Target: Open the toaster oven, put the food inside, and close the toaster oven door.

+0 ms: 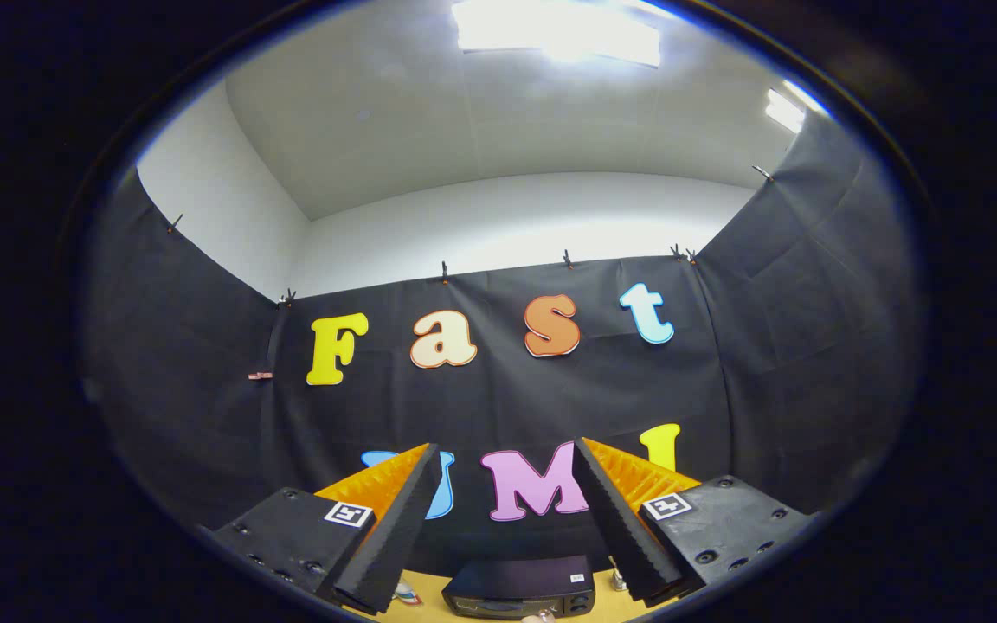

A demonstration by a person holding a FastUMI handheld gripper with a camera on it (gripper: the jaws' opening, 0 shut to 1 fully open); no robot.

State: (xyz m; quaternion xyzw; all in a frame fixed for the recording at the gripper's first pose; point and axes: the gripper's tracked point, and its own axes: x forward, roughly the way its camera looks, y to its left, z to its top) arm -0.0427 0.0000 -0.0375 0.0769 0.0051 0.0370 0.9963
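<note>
- Your gripper view tilts upward: the black cloth booth wall (507,389) spans the scene behind everything, clipped along its top edge, with a pale room wall (516,221) and ceiling (464,121) above it.
- A bright ceiling light panel (559,30) sits at 12 o'clock, and a smaller one (784,110) at about 2 o'clock.
- Your gripper (507,519) points at the cloth wall with its two fingers spread wide apart and nothing between them; the left finger (390,536) rises from about 7 o'clock, the right one (624,528) from about 5 o'clock.
- The toaster oven (520,588) sits at 6 o'clock, low between the fingertips and beyond them, on a yellowish table (425,597). You see its dark top and front from above; whether its door is open or closed cannot be told.
- A small item (406,594) lies on the table just beside the left fingertip, and another (617,581) stands by the right fingertip; both are too small to identify.
</note>
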